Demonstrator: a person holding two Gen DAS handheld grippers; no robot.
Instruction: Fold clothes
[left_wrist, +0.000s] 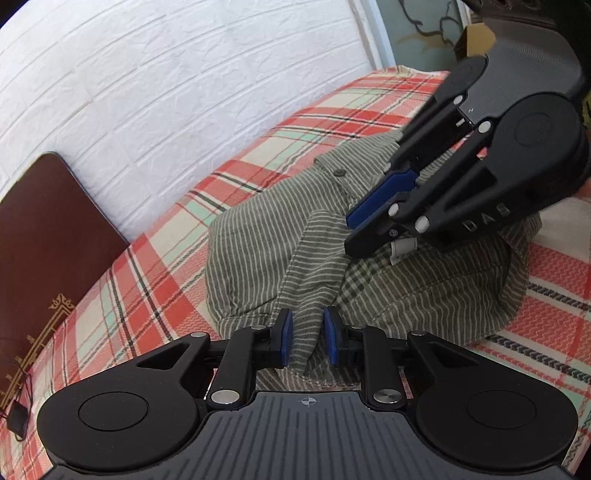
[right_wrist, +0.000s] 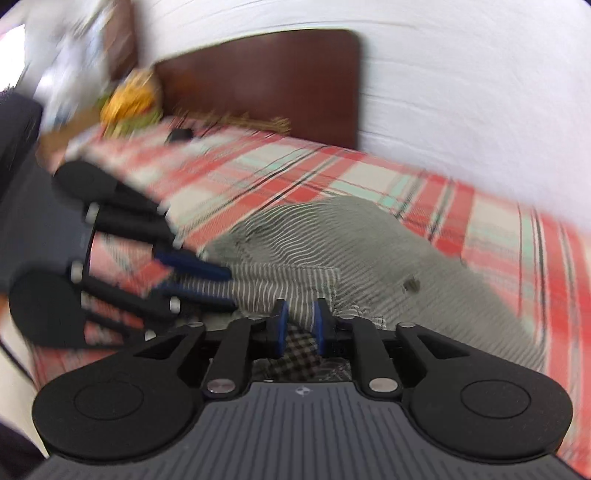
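Blue pads of the left gripper (left_wrist: 307, 338) stand close on either side of a narrow fold of a striped grey-green shirt (left_wrist: 258, 236), pinching it near its hem. The right gripper (right_wrist: 298, 325) is likewise clamped on a bunch of the same cloth, where the checked inner lining shows; its view is smeared, so the exact grip point cannot be told. Between them the shirt lies crumpled in a loose heap on a red, cream and mint plaid bedspread (left_wrist: 140, 295), a button (left_wrist: 338, 172) facing up, with a brown headboard (left_wrist: 48, 236) well apart at the wall. Such cloth looks thin, light and limp: it will likely sag and bunch from any single hold. Seams, hem corners, collar or shoulders should give the firmest purchase.
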